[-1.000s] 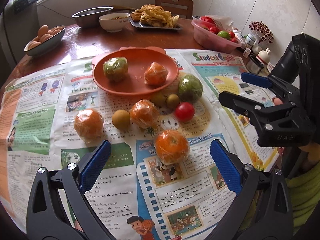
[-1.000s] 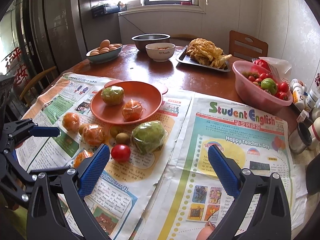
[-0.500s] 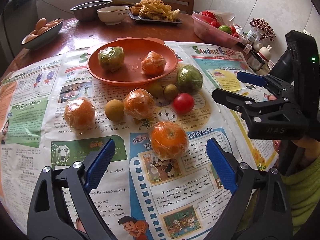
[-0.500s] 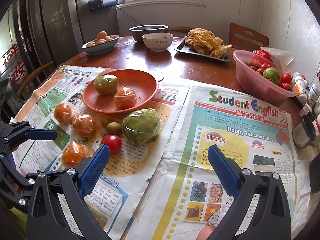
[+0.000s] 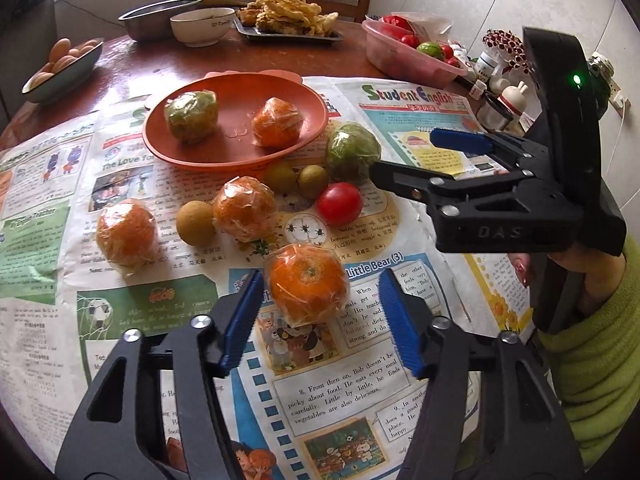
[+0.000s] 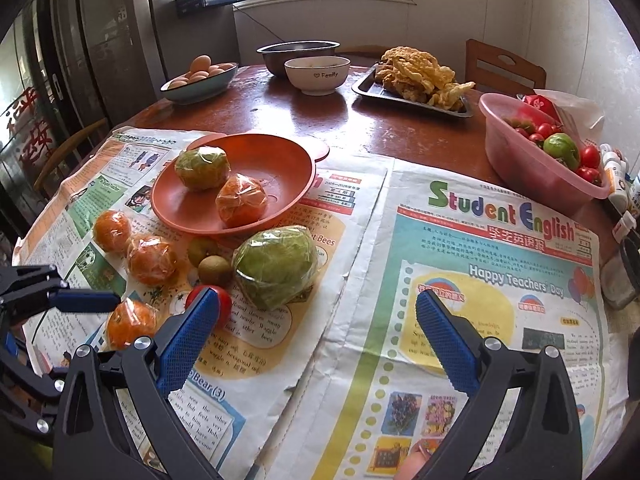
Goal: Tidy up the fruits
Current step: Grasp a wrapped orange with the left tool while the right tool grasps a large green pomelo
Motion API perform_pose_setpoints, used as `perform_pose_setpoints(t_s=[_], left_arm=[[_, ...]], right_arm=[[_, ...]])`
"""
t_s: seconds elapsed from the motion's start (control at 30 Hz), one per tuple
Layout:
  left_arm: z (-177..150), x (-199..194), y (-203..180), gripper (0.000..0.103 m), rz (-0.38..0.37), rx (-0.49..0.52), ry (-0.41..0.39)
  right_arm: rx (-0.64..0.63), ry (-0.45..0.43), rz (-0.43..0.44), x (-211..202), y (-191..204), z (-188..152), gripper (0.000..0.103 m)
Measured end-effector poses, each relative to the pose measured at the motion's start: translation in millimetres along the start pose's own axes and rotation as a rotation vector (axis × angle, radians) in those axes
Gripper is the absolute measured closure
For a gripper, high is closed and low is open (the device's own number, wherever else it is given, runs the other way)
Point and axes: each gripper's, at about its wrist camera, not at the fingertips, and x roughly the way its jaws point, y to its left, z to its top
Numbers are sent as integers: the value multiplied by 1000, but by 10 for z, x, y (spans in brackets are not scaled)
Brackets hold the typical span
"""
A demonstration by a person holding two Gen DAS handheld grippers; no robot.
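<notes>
I have the left tongs (image 5: pixel 318 320) spread wide around the nearest wrapped orange (image 5: pixel 306 282), one pad on each side and neither touching it, as far as the fisheye lets me judge. The orange sits on the newspaper (image 5: pixel 348 384) that covers the counter, well short of the orange plate (image 5: pixel 236 152), where one green and one orange wrapped fruit lie. I want to push forward until the pads flank the widest part of the fruit, then close slowly: the plastic wrap looks slippery and loose. I'd lift straight up to clear the small brown fruit (image 5: pixel 195 223) nearby. The right tongs (image 6: pixel 316 330) hang wide and empty near the red tomato (image 6: pixel 210 304).
</notes>
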Motion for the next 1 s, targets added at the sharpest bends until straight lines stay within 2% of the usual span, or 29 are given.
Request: perform_pose_setpoints(t_s=[0.1, 0.27, 0.37, 0.5, 0.53, 0.67, 0.73, 1.0], left_arm=[[3, 28, 21, 63, -2, -3, 7], [2, 53, 48, 68, -14, -8, 14], [4, 64, 56, 68, -15, -8, 18], [22, 80, 74, 68, -20, -12, 21], [25, 90, 77, 68, -24, -12, 25], [37, 125, 84, 69, -25, -12, 31], [44, 133, 87, 69, -28, -14, 31], [58, 147, 97, 70, -40, -13, 32]], right_arm=[[-8, 4, 11, 66, -1, 30, 5], [-12, 19, 36, 185, -22, 60, 9], [-8, 39, 85, 260, -28, 78, 28], [-13, 40, 98, 332, -17, 104, 35], [-13, 38, 106, 334, -23, 112, 39], [-19, 39, 126, 379, -16, 161, 43], [-26, 37, 125, 389, 2, 172, 49], [8, 27, 117, 360, -60, 159, 50]])
